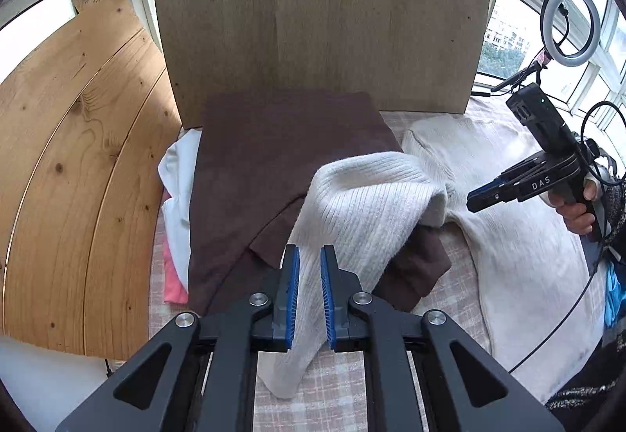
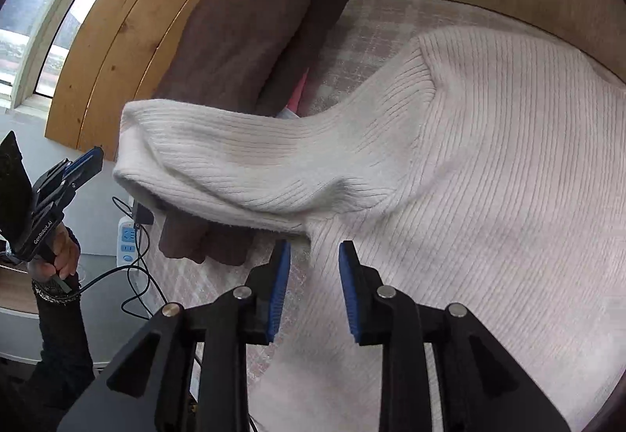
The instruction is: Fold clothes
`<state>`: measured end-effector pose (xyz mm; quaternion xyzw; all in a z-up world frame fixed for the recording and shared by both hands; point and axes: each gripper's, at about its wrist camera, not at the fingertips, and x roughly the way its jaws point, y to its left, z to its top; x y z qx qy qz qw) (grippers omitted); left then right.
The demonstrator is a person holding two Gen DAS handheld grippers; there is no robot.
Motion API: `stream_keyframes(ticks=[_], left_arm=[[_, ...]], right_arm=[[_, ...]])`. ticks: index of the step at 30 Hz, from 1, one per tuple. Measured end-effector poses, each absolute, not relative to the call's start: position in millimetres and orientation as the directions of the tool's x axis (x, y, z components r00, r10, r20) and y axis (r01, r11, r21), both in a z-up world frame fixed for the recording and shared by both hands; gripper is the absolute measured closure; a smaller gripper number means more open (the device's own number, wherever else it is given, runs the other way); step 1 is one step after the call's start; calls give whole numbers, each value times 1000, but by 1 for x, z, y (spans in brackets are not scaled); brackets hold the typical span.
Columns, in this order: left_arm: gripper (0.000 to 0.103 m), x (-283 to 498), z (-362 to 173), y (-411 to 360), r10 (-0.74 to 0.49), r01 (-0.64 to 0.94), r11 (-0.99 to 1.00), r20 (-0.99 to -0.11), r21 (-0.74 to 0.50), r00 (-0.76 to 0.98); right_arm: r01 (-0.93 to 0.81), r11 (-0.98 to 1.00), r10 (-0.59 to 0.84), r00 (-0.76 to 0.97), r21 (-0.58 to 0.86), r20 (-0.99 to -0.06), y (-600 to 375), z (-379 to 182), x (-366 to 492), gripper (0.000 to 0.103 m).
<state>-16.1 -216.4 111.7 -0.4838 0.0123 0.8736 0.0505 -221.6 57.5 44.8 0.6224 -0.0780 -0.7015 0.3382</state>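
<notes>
Folding the cream sweater (image 2: pixel 489 158) is at the sleeve stage: the left tongs (image 1: pixel 310 299) stand nearly closed around the sleeve (image 1: pixel 364 205), though whether their pads truly pinch it I cannot tell. The right tongs (image 2: pixel 315 291) are slightly open and hold nothing, poised just below the armpit over the sweater's body on the counter (image 2: pixel 371 25). Next, I judge, the sleeve must be carried across the body, off the brown garment (image 1: pixel 274 158) beyond the left tongs.
</notes>
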Motion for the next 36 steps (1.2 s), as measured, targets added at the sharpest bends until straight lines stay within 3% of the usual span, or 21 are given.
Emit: stream_keyframes(ticks=[3, 6, 12, 18, 20, 21, 22, 28, 36], left_arm=[[82, 0, 100, -227, 70, -79, -996, -858, -35, -509], [81, 2, 82, -236, 68, -55, -997, -870, -47, -489], [80, -1, 52, -243, 92, -37, -996, -887, -85, -453], [80, 3, 59, -250, 119, -35, -993, -870, -117, -478], [80, 7, 62, -254, 113, -31, -993, -869, -112, -481], [80, 10, 64, -256, 113, -31, -993, -869, -112, -482], [79, 12, 64, -257, 117, -35, -993, -868, -115, -482], [78, 13, 58, -250, 146, -79, -989, -881, -124, -451], [71, -5, 54, -211, 161, -207, -975, -891, -78, -425]], right_arm=[[360, -730, -632, -30, 581, -775, 60, 73, -226, 64], [348, -723, -654, -66, 597, -753, 38, 95, -234, 63], [562, -682, -604, -70, 468, -794, -52, 112, -243, 60], [754, -600, -513, -105, 268, -852, -122, 113, -238, 58], [776, -578, -498, -90, 253, -862, -129, 109, -237, 65], [786, -567, -491, -82, 246, -867, -132, 107, -236, 88], [797, -554, -486, -76, 240, -871, -133, 107, -234, 98], [845, -497, -492, -89, 196, -866, -82, 127, -199, 98], [823, -544, -417, -92, 167, -904, -36, 105, -184, 98]])
